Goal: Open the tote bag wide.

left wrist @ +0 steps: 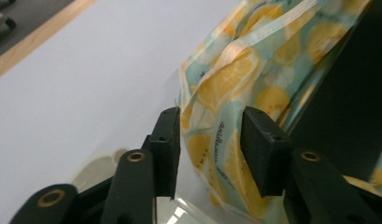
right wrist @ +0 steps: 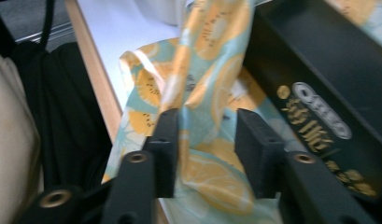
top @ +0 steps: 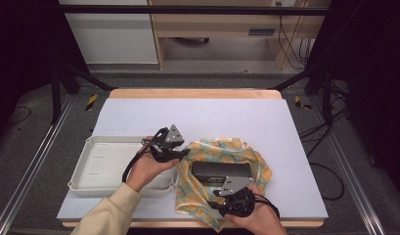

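Lemon-print cloth (top: 210,154) bunched around a black box (top: 221,171) near the surface's near edge, right of a white tray (top: 97,164). Left gripper (top: 180,152) and right gripper (top: 222,193): fingers (left wrist: 166,144) apart, straddling cloth folds without pressing.

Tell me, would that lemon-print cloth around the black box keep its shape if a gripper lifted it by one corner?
Probably not. The cloth lies in soft folds and bunches around the black box, so it looks floppy and would likely drape. It seems thin, so probably light. With a slight sheen between the left gripper's open jaws, it may slip.
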